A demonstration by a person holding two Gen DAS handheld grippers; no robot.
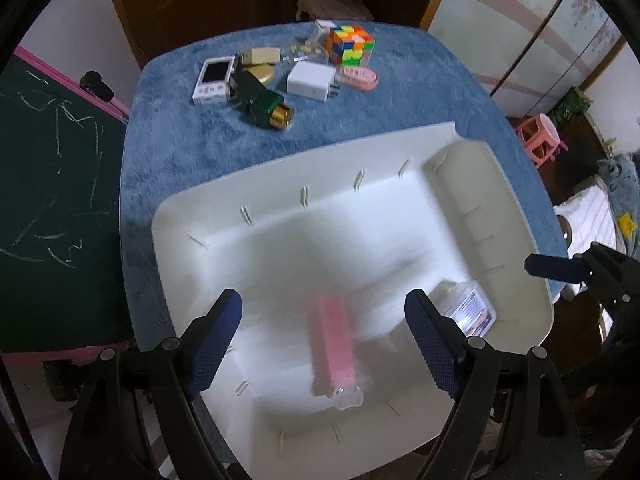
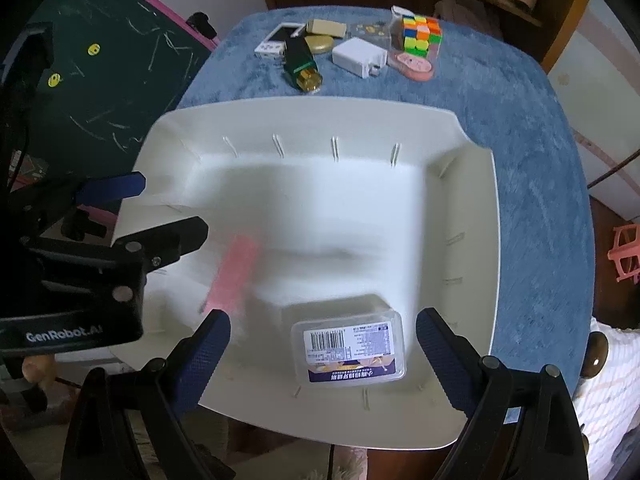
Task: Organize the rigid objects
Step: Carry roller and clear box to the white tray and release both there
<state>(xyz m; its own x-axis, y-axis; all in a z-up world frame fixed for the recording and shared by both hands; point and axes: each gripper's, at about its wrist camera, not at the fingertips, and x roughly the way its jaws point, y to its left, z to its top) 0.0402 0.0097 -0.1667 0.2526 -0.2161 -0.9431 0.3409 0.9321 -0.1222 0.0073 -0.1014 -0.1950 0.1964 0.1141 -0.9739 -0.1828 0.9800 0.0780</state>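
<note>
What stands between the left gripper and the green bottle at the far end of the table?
Only the white tray and bare blue cloth lie between the open left gripper and the green bottle; nothing tall blocks a path over them.

Blue-carpeted table (image 2: 532, 128) – white bin (image 2: 494, 208) near; cube (image 2: 422, 34), charger (image 2: 358, 56), green bottle (image 2: 302, 64) far.

Place: it was a home room.
Signs: a child's chalkboard (image 1: 52, 184), pink plastic stool (image 1: 540, 138), wooden cabinet (image 1: 224, 4), blue-covered table (image 2: 520, 120).
</note>
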